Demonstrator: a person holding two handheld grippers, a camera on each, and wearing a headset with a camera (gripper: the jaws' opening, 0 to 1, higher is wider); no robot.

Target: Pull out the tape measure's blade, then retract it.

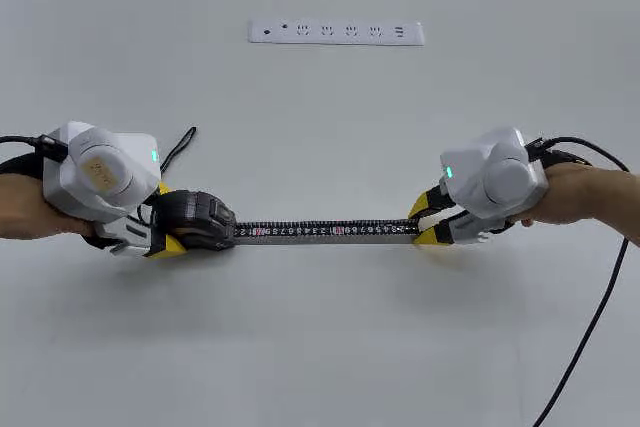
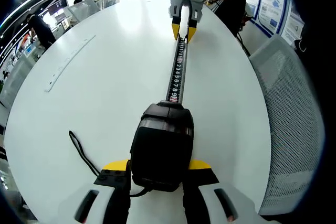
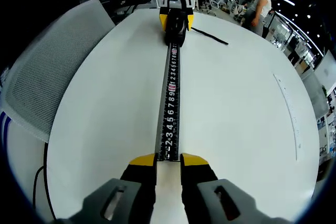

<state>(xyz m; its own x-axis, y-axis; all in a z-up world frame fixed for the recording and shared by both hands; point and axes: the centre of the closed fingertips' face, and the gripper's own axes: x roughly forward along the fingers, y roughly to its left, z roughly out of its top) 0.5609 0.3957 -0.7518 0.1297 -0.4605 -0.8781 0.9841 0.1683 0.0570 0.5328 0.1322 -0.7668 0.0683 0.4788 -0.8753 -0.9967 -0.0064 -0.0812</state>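
Where the white surface [image 1: 320, 347] spreads out, a tape measure [image 1: 192, 219] lies on it with its blade [image 1: 325, 230] drawn out.
A white power strip [image 1: 335, 32] lies well beyond. The left claw [image 2: 159, 165] is clamped on the tape measure's black case, the right claw [image 1: 421, 224] is pinched onto the blade's tip, and the numbered blade runs straight between them. A thin black strap [image 1: 178, 152] trails behind the case.

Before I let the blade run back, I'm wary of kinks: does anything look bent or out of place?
Nothing stands out. The blade runs straight and untwisted from the case in the left gripper to the right gripper at its tip. The strap trails loose behind the case.
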